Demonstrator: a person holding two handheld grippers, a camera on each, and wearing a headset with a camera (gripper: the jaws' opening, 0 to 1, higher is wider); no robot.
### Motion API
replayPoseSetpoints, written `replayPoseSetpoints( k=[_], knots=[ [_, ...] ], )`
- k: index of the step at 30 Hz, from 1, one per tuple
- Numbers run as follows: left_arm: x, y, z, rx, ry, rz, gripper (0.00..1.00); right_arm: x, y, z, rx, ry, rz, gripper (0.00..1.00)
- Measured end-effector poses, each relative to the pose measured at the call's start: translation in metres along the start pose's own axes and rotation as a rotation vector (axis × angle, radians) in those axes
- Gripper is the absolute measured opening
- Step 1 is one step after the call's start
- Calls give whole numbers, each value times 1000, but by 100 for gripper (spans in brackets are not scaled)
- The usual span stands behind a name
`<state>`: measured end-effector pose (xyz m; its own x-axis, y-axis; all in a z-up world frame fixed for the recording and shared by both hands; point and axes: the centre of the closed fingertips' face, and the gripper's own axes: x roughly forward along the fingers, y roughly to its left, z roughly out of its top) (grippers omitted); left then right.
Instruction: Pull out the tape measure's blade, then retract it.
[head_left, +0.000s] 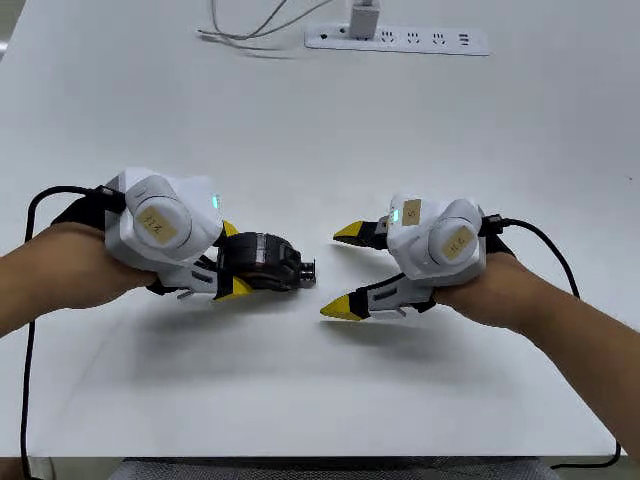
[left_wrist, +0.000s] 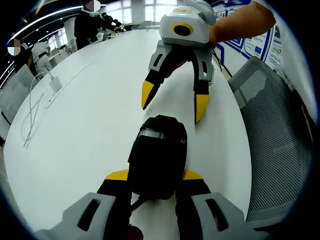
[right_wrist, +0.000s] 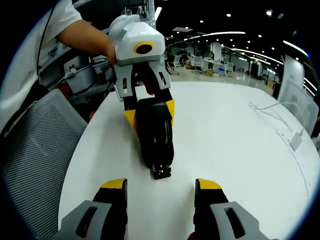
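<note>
Left gripper (head_left: 233, 260) clamped on tape (head_left: 268, 262), low on table (head_left: 300, 140), left of centre. Right gripper (head_left: 344, 270) jaws spread, just right of tape, not touching.

1 tape measure (head_left: 262, 262), 2 claws (left claw (head_left: 233, 258), right claw (head_left: 345, 270)), 1 power strip (head_left: 397, 39), 1 table (head_left: 300, 130), 1 mesh chair (left_wrist: 270, 145)

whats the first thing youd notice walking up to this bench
The black tape measure stands out, clamped in the left tongs left of centre on the white table. Facing it from the right, the right tongs are open, their yellow tips just short of the measure's front end. A white power strip lies at the table's far edge.
</note>
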<state>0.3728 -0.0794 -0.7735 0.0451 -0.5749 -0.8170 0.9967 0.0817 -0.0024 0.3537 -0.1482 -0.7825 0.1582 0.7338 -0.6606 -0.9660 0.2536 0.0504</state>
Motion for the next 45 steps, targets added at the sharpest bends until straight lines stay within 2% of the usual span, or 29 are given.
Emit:
replayPoseSetpoints(
  k=[8,25,33,40,45],
  knots=[
    [0,0,0,-1,1,1,29,12,-2,2,-35,2,21,41],
    [1,1,0,-3,2,-2,29,21,-2,5,-98,-16,48,15],
    [1,1,0,1,6,2,29,23,0,7,-119,-23,67,12],
    [0,0,0,1,6,5,29,24,-1,7,-117,-23,56,11],
    [0,0,-1,6,5,1,28,22,-2,6,-144,-11,54,10]
  ],
)
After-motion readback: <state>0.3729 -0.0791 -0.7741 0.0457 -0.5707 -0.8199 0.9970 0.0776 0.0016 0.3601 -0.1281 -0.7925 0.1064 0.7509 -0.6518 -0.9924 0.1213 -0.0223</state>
